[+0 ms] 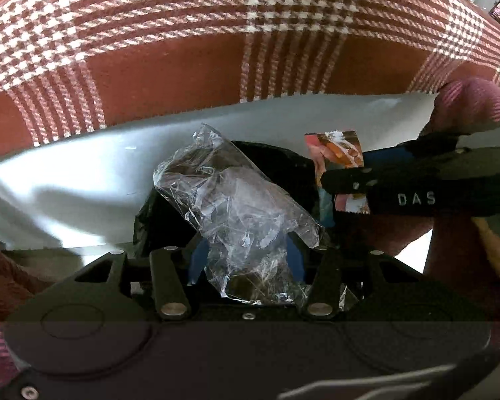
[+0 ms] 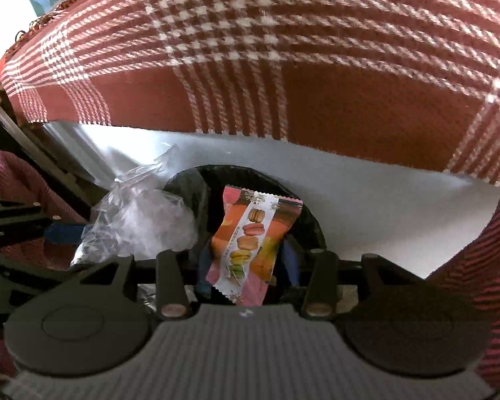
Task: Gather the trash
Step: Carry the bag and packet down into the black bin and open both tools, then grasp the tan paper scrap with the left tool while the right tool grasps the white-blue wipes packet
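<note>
The left gripper [image 1: 246,260] clamps crumpled clear plastic [image 1: 236,206] and the right gripper [image 2: 246,260] clamps a macaron wrapper [image 2: 250,243], both above the black bin [image 2: 303,206]. Light plastic could cling to a pad or drift past the rim onto the white floor [image 2: 383,206].

Rust-red cloth [image 2: 316,76] carries white houndstooth plaid; crumpled wrapper [image 1: 240,206] is clear; snack packet [image 2: 250,250] is pink and orange with multicoloured macarons printed on a white strip; bin liner [image 2: 303,220] is black; sleeves [image 2: 483,266] are pink-striped.
</note>
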